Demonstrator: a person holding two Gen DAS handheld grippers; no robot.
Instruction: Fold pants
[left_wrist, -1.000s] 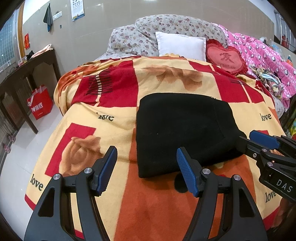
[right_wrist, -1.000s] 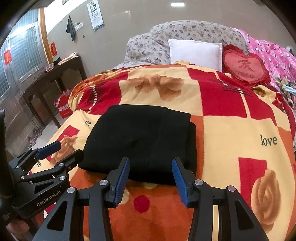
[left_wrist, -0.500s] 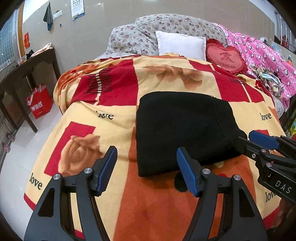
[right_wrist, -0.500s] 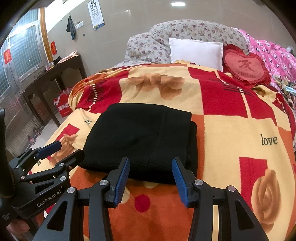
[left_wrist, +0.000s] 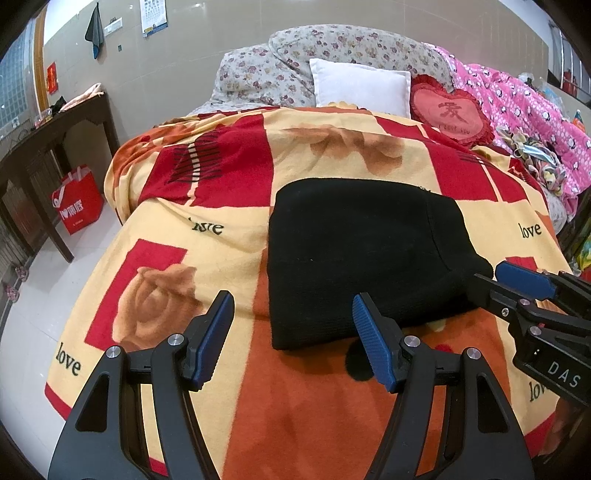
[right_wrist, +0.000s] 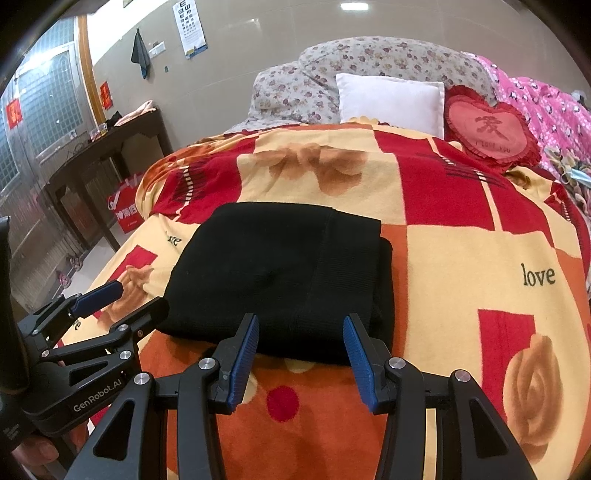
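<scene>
The black pants (left_wrist: 362, 254) lie folded into a compact rectangle on the red, yellow and orange blanket (left_wrist: 207, 236); they also show in the right wrist view (right_wrist: 280, 273). My left gripper (left_wrist: 293, 332) is open and empty, just short of the fold's near left corner. My right gripper (right_wrist: 300, 349) is open and empty, just short of the fold's near edge. Each gripper shows in the other's view, the right one (left_wrist: 517, 284) at the fold's right corner, the left one (right_wrist: 110, 299) at its left corner.
A white pillow (left_wrist: 360, 86), a floral bolster (left_wrist: 332, 55) and a red heart cushion (left_wrist: 450, 112) lie at the head of the bed. Pink bedding (left_wrist: 524, 110) is piled on the right. A dark wooden table (left_wrist: 48, 147) and a red bag (left_wrist: 77, 199) stand at the left.
Both grippers have drawn back a little from the folded pants and risen slightly. The pants have not moved.
</scene>
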